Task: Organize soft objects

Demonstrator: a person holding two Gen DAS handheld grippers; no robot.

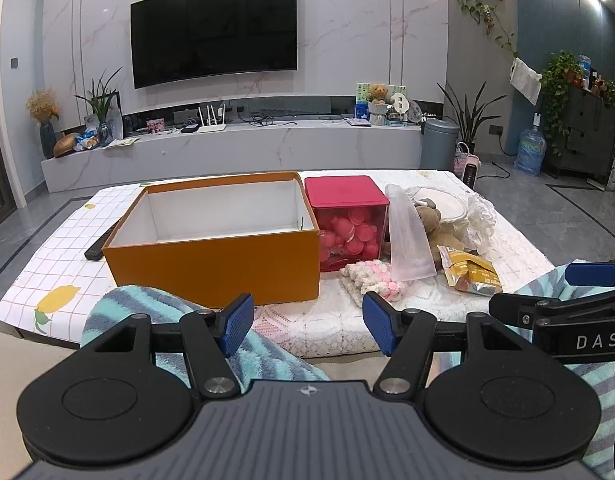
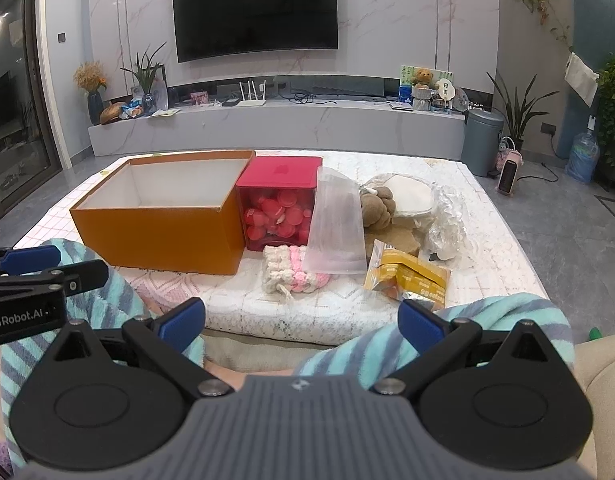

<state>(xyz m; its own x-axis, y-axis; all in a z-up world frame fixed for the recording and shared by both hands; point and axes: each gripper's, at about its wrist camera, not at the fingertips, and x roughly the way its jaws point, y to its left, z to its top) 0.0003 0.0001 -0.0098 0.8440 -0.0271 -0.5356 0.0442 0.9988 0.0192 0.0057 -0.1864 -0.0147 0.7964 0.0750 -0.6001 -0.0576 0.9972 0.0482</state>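
An open orange box [image 1: 215, 268] [image 2: 159, 232] with a white inside stands empty on the low table. Right of it is a red lidded box [image 1: 347, 224] [image 2: 279, 204] of pink pieces. In front lies a pink and cream knitted piece [image 1: 373, 282] [image 2: 291, 272]. Beside it are a clear pouch [image 1: 409, 236] [image 2: 337, 224], a brown plush toy [image 1: 431, 220] [image 2: 377, 204] and a yellow packet [image 1: 473, 274] [image 2: 411, 276]. My left gripper [image 1: 307, 326] is open and empty, near the table's front edge. My right gripper [image 2: 301, 326] is open and empty, also short of the table.
A white lace cloth [image 2: 347, 304] covers the table's right part, a lemon-print cloth [image 1: 55, 276] the left. Crumpled clear plastic [image 2: 447, 220] and a white round item [image 2: 413, 196] lie at the back right. A dark remote [image 1: 97, 248] lies left of the orange box. Striped teal-clad knees [image 2: 467, 320] are below the grippers.
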